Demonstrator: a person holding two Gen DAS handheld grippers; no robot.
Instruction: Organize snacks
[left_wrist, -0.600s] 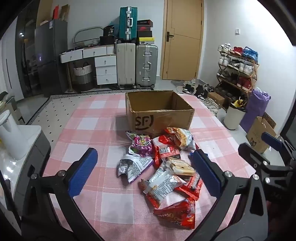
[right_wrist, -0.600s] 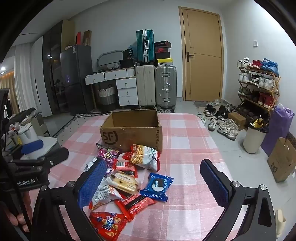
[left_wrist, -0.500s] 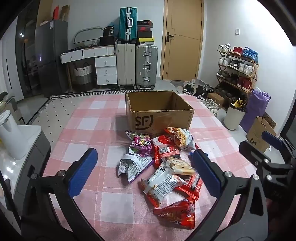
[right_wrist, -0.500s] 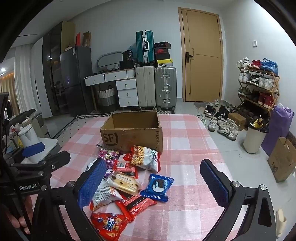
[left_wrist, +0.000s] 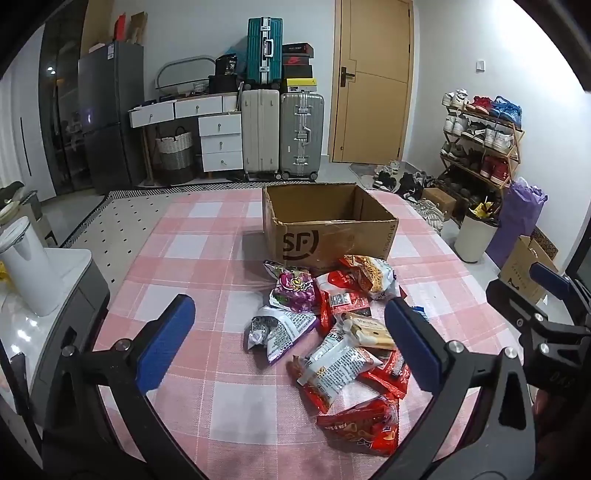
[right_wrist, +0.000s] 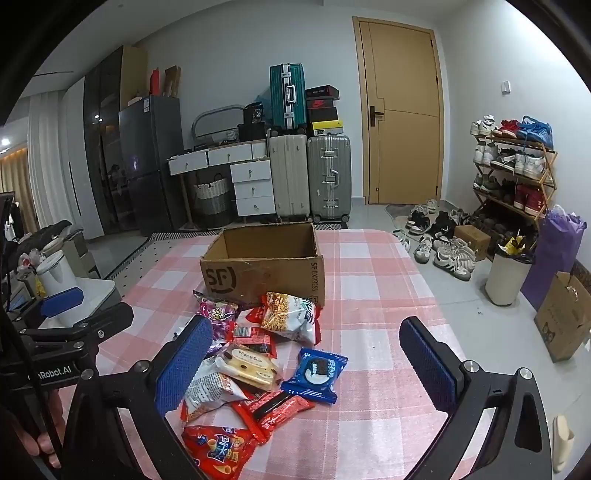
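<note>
A heap of snack packets (left_wrist: 332, 332) (right_wrist: 255, 362) lies on the pink checked tablecloth (left_wrist: 192, 266), just in front of an open cardboard box (left_wrist: 328, 229) (right_wrist: 264, 266) marked SF. A purple packet (left_wrist: 293, 290), a blue biscuit packet (right_wrist: 316, 374) and a red chips bag (right_wrist: 218, 450) belong to the heap. My left gripper (left_wrist: 288, 343) hovers open above the heap's left side, nothing between its blue pads. Open as well, my right gripper (right_wrist: 306, 365) hangs over the heap's right side, the blue packet showing between its fingers below.
A white kettle (left_wrist: 27, 266) stands on a side unit at the left. Beyond the table are suitcases (left_wrist: 280, 133), a drawer unit (left_wrist: 219, 140) and a door. A shoe rack (right_wrist: 513, 173), a white bin (right_wrist: 508, 277) and bags stand on the floor at the right.
The right wrist view has shifted slightly, the heap sitting a little lower and further right than before. The left gripper barely moved. Both stay open.
</note>
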